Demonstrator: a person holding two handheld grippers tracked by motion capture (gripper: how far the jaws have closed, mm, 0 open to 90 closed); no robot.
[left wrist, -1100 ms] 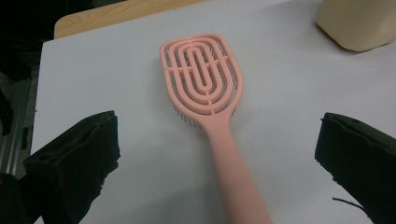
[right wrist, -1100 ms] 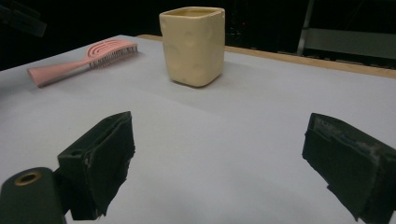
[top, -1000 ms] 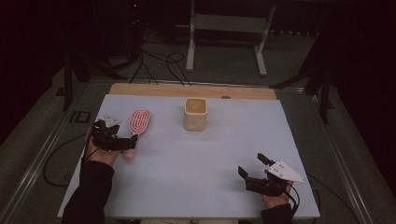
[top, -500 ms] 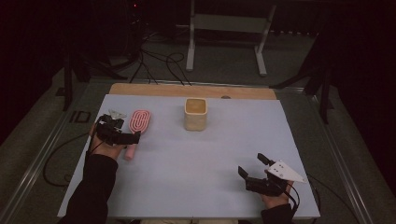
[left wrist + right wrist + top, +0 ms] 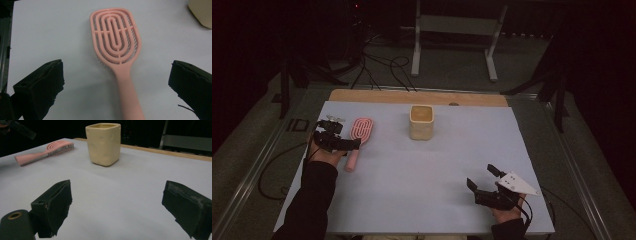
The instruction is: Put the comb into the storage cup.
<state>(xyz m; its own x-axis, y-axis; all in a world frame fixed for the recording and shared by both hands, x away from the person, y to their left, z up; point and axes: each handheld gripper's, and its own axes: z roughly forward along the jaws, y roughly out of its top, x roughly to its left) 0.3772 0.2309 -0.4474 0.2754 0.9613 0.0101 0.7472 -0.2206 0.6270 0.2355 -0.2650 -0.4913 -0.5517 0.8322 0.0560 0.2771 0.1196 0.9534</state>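
Pink plastic hairbrush [image 5: 117,52] lying flat on the pale grey surface [image 5: 422,175], seen from directly above in the left gripper view: head an elongated oval of concentric open ribs with fine dark bristles showing through the gaps, handle a smooth tapered bar. Its long axis runs straight away from the camera, handle toward the left gripper [image 5: 343,144], head beyond. The handle lies midway between the two black jaws, which stand spread wide and released on either side without touching it; the likely coming move, judged from this alignment, is a closure across the handle's narrow width. In the high view the brush sits at the left side of the surface, under the left gripper, well apart from the right gripper [image 5: 481,180], so the left hand is much the nearer. A cream, square-sided cup [image 5: 421,121] with rounded corners and faint dimples stands upright near the far middle, to the right of the brush head, apart from it. The right gripper rests near the front right edge, jaws likewise parted and empty, pointing toward the cup
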